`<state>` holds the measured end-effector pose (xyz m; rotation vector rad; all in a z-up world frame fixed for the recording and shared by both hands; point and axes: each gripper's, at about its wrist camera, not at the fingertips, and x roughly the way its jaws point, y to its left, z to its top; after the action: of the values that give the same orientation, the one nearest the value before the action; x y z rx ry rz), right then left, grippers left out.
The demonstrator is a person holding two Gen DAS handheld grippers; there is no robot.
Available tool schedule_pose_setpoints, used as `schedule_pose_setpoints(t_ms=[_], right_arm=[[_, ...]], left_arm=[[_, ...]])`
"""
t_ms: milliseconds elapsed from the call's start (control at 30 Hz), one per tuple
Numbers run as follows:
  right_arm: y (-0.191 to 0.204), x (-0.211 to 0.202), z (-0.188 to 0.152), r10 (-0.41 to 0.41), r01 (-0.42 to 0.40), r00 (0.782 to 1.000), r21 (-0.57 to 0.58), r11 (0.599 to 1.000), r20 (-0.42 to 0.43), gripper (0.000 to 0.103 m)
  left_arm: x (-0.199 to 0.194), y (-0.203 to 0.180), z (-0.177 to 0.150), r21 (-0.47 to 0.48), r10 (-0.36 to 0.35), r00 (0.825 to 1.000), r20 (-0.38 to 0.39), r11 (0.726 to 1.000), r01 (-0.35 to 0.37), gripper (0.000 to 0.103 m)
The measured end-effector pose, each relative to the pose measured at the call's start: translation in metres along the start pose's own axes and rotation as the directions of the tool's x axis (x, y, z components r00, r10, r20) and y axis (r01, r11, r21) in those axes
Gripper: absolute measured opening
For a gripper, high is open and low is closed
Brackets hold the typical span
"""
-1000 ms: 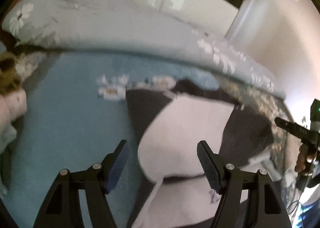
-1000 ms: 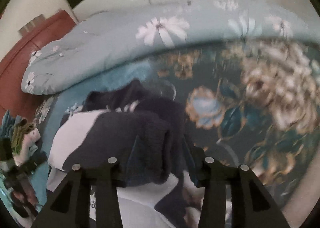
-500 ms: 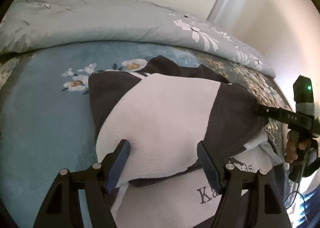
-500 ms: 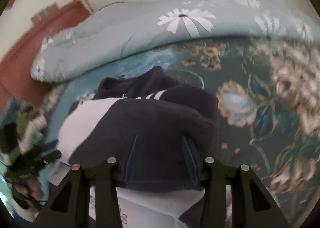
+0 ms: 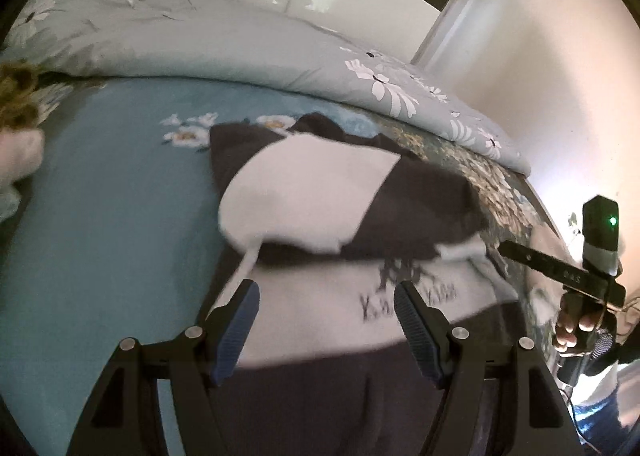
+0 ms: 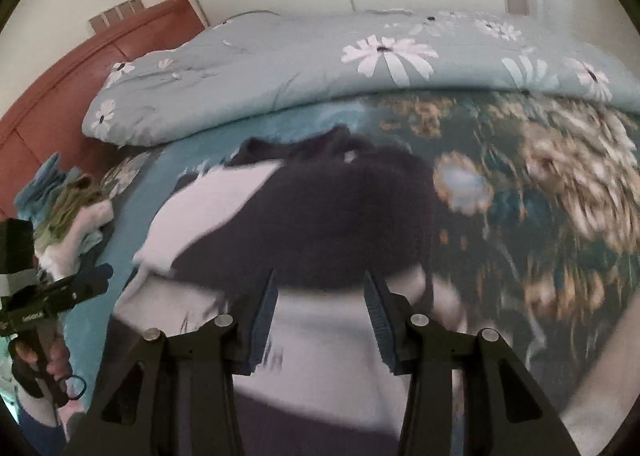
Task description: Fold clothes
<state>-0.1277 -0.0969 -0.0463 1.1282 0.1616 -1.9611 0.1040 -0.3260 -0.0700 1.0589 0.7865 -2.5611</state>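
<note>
A dark and white fleece garment [image 5: 320, 208] lies on the bed, its upper part folded down over the white band with dark lettering [image 5: 408, 292]. It also shows in the right wrist view [image 6: 320, 224]. My left gripper [image 5: 326, 330] is open and empty, above the garment's near white band. My right gripper [image 6: 320, 316] is open and empty, just above the folded dark edge. The right gripper also shows at the right edge of the left wrist view [image 5: 560, 268], and the left gripper at the left edge of the right wrist view [image 6: 52, 296].
A rolled pale blue floral duvet [image 5: 240, 44] lies along the far side of the bed. A pile of folded clothes [image 6: 68, 208] sits at the left near the red headboard [image 6: 60, 88]. The bed sheet [image 5: 100, 216] is blue with flower prints. White wardrobe doors stand behind.
Both grippers have let go of the folded-over part and pulled back toward me. The fold now lies flat on the garment, and the lettered white band is uncovered.
</note>
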Motion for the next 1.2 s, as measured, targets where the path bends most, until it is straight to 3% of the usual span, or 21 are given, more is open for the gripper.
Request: schedule_pose_setpoints(t_ms=[267,500,833,1100,1200], right_arm=[[-0.018,-0.044,-0.089,-0.078,0.079,0.997,0.059,0.995,-0.023,0.046],[-0.056,-0.085,-0.149,-0.129,0.136,0.990,0.181,0.974,-0.051,0.047],[-0.063,-0.096,-0.200,-0.042,0.055,0.998,0.280,0.958,-0.053,0.048],[-0.053,-0.097,-0.216,0.034,-0.019,0.998,0.280,0.960,-0.049,0.048],[-0.051,-0.096,-0.221,0.066,-0.050,0.997,0.284,0.957,-0.049,0.050]], left_arm=[[-0.037,0.017,-0.073,-0.031,0.058,0.998,0.002,0.998,-0.058,0.074],[-0.054,0.023,-0.116,-0.097,0.043,0.998,-0.041,0.994,-0.046,0.079],[-0.056,0.015,-0.157,-0.127,0.027,0.992,-0.126,0.991,-0.043,0.085],[-0.065,0.019,-0.172,-0.169,0.003,0.993,-0.116,0.985,-0.022,0.085],[-0.066,0.026,-0.171,-0.232,-0.059,0.992,-0.112,0.972,0.032,0.085]])
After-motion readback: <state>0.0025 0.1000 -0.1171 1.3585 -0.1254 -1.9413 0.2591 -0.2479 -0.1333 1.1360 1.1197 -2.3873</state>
